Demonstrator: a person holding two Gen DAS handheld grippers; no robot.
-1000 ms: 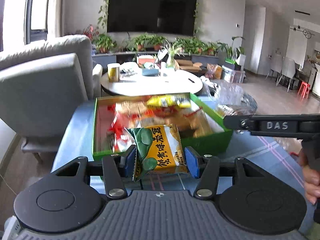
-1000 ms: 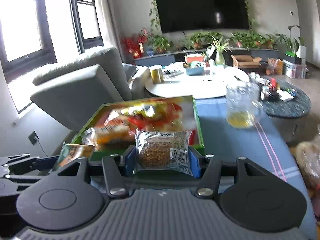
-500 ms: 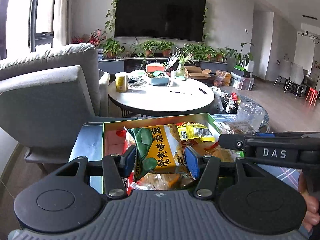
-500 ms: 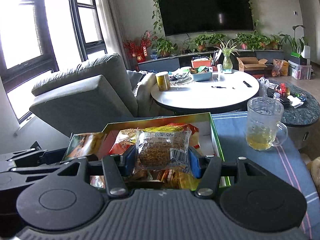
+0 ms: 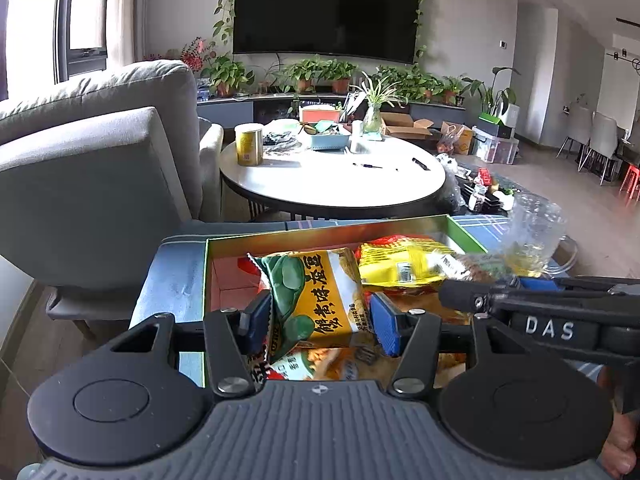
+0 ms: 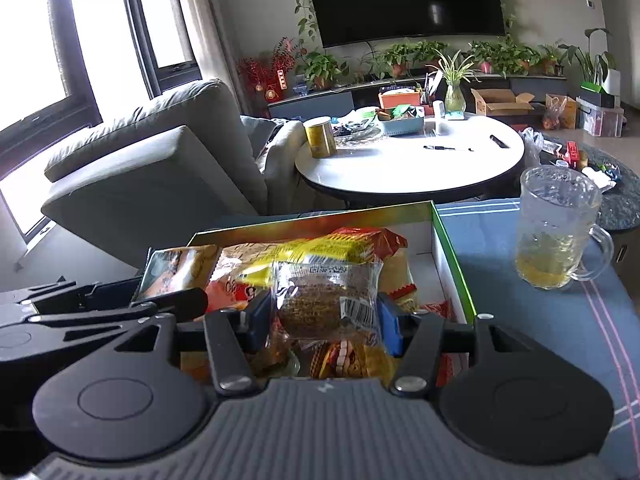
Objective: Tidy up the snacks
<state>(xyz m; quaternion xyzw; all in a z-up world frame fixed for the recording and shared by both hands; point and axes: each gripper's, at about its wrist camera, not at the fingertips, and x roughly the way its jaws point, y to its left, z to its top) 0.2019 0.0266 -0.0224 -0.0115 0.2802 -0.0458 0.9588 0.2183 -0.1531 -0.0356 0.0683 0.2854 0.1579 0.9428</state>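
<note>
We hold our left gripper (image 5: 316, 322) over the green cardboard box (image 5: 464, 231). Its jaws are opening around the yellow and green snack bag (image 5: 316, 296), which could drop crooked. Our right gripper (image 6: 320, 322) squeezes the clear-wrapped brown cake (image 6: 326, 304) above the box; it might slip.

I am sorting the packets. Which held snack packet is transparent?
The brown snack cake packet in the right gripper; the left gripper has a printed yellow-green bean packet.

Snack packets (image 6: 320, 248) lie in the box (image 6: 452, 256); a mug (image 6: 556, 232) stands to its right.
</note>
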